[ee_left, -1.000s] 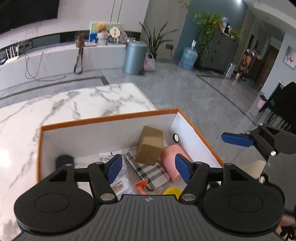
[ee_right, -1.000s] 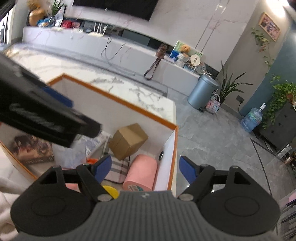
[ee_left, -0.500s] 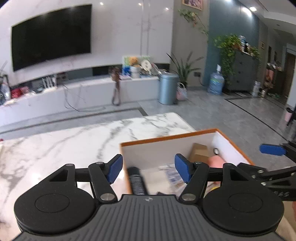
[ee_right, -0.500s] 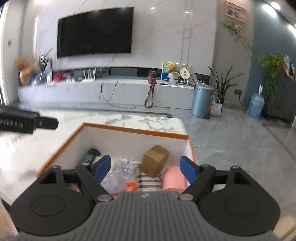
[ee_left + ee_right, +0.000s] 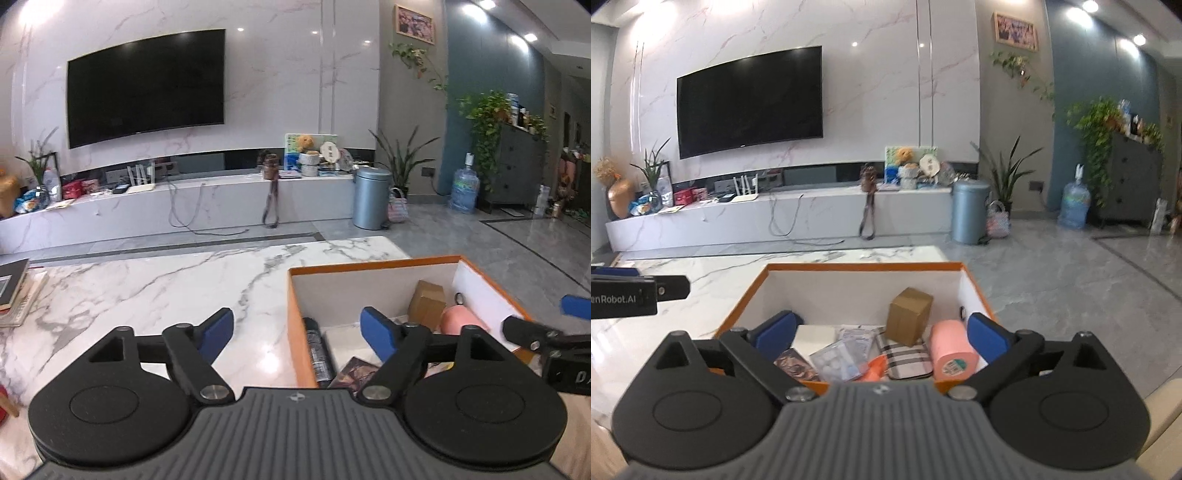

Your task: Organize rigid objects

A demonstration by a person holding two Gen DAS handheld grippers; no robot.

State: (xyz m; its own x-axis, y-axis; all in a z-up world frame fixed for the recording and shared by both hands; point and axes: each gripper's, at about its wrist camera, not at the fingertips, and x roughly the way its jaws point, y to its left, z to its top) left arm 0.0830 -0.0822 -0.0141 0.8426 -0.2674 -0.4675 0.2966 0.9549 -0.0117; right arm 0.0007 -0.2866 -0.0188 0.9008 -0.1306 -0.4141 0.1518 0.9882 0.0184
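You are holding both tools back from the orange-rimmed box (image 5: 971, 291), which is sitting at the corner of the marble table (image 5: 155, 291). The left gripper (image 5: 297, 330) and the right gripper (image 5: 881, 332) are both opening wide, and nothing is sitting between the jaws of either. The things to sort are lying inside the box: a cardboard carton (image 5: 909, 315), a pink roll (image 5: 951, 350), a checked pouch (image 5: 908, 356), a blister pack (image 5: 838, 360), a book (image 5: 794, 363) and a dark can (image 5: 316, 349). You are, by my reading, between picks. Next you are needing to choose one item, lower a gripper over it and close squarely.
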